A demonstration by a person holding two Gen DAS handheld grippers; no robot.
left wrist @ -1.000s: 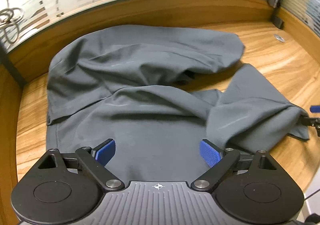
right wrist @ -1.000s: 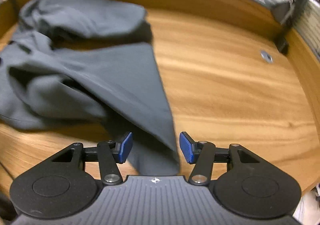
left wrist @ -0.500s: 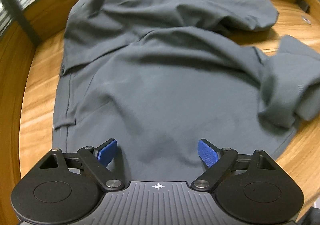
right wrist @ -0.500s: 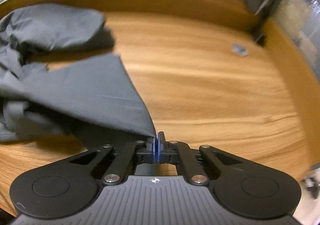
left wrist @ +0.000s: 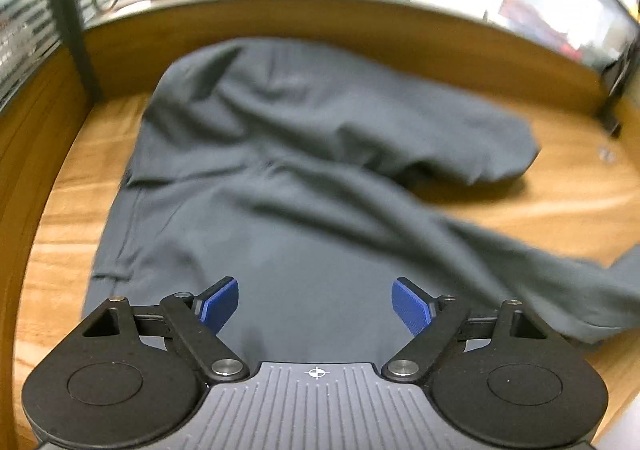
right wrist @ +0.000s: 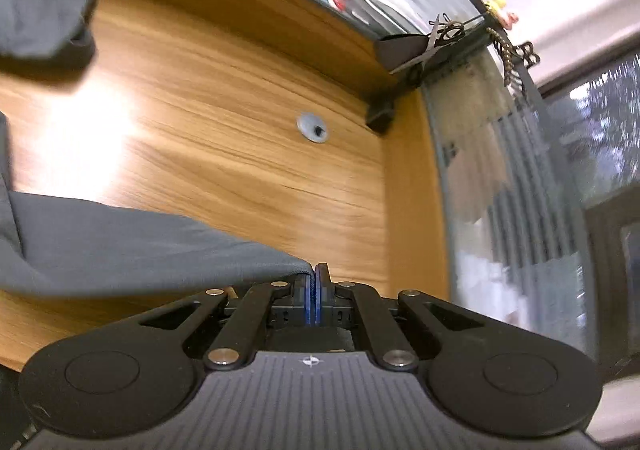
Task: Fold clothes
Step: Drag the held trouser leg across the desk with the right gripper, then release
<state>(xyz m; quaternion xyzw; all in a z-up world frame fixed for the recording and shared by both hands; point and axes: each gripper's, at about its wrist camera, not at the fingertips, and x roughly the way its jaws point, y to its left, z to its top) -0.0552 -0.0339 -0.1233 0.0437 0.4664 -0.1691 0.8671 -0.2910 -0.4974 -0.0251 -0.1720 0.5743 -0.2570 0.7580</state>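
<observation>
A dark grey pair of trousers [left wrist: 280, 170] lies crumpled on the wooden desk [left wrist: 60, 210], waist end toward me. My left gripper [left wrist: 316, 302] hovers over the waist part, its jaws wide apart and closing slowly; cloth lies beneath the gap, and the blue pads [left wrist: 220, 304] do not press on it. My right gripper [right wrist: 314, 278] is shut on the end of one trouser leg [right wrist: 120, 242], lifted off the desk. That leg stretches out to the right edge in the left wrist view [left wrist: 560, 282]. The other leg [right wrist: 36, 2] lies bunched at the back.
A raised wooden rim [left wrist: 320, 18] with a glass partition behind it bounds the desk at the back and sides. A dark post [left wrist: 68, 10] stands at the back left. A round cable grommet [right wrist: 313, 128] and a black bracket [right wrist: 380, 116] sit near the back right corner.
My right gripper closed on the trouser leg's end and carried it up and to the right, pulling the leg out straight. The left gripper rolled and stayed over the waist.
</observation>
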